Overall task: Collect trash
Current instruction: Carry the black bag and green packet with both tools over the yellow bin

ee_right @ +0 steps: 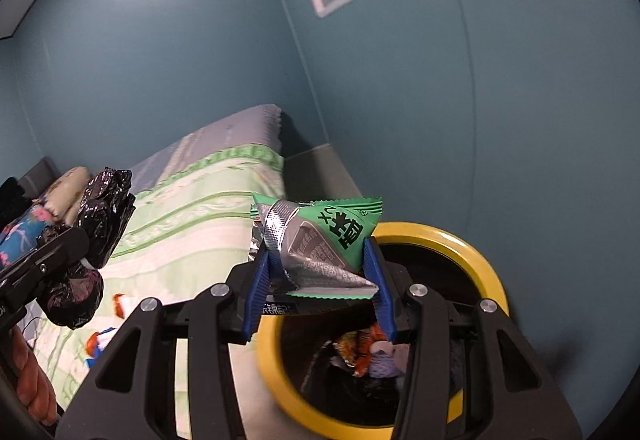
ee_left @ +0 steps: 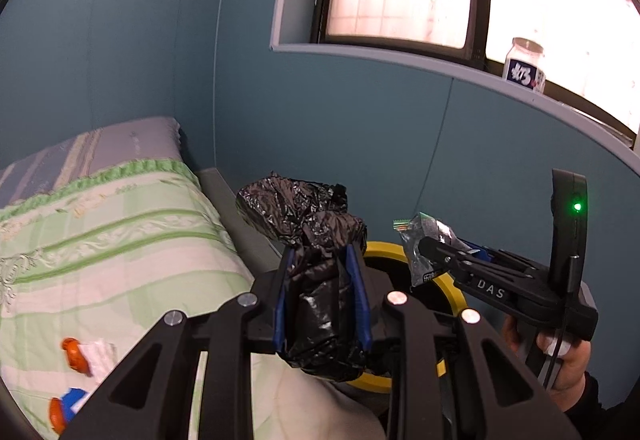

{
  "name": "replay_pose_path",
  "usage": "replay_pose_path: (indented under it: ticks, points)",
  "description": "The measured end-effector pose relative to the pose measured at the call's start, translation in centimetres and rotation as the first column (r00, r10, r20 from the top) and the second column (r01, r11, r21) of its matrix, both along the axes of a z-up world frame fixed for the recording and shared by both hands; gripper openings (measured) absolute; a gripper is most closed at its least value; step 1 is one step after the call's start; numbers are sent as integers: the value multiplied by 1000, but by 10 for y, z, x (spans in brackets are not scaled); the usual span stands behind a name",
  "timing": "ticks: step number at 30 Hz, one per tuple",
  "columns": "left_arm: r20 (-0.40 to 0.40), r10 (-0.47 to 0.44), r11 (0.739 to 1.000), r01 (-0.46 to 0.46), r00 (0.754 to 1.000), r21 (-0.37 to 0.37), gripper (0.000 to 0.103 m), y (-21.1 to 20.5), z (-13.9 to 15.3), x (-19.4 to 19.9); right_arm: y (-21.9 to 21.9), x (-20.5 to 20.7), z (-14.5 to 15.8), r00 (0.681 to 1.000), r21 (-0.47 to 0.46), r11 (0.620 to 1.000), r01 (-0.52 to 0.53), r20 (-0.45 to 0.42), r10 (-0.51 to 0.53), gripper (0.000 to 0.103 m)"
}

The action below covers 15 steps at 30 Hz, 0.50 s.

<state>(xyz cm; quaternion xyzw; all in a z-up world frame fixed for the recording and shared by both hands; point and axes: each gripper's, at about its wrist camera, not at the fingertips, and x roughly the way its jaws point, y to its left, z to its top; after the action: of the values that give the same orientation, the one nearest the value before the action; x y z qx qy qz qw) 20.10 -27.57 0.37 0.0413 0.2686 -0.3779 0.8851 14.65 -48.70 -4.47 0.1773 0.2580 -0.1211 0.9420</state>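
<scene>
Right wrist view: we see the right gripper [ee_right: 320, 280] clamped on a torn green-and-silver foil snack wrapper [ee_right: 320, 244], its blue ribbed fingers [ee_right: 256, 292] pressing the wrapper's two sides. We hold the wrapper directly above the mouth of the round yellow-rimmed waste bin [ee_right: 476, 256], presumably so that it falls inside once let go. Orange and pale scraps [ee_right: 368, 352] already lie at the bottom of the bin.

Left wrist view: the left gripper [ee_left: 322, 292] grips a crumpled black plastic bag [ee_left: 316, 240], squeezed between its blue fingers [ee_left: 358, 292]. We carry this bag at the bin's near edge, partly over the rim [ee_left: 384, 248], which suggests it waits its turn beside the wrapper [ee_left: 424, 240] held by the right gripper [ee_left: 430, 248].

The bin stands on the floor beside the bed with the green-striped quilt [ee_left: 120, 232], against the teal wall, within short reach of the litter. An orange-and-white wrapper [ee_left: 86, 356] and a blue-and-orange one [ee_left: 66, 408] lie uncollected on the quilt. We judge the task well under way but unfinished.
</scene>
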Motion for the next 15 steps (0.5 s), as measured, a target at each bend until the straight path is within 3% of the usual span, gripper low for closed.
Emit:
replay_pose_path:
  ticks: [15]
  points:
    - [-198,-83,991,101,977,83,25,-77,-89,48,-48,21,-65,983,38,992,121,-147,-114,43]
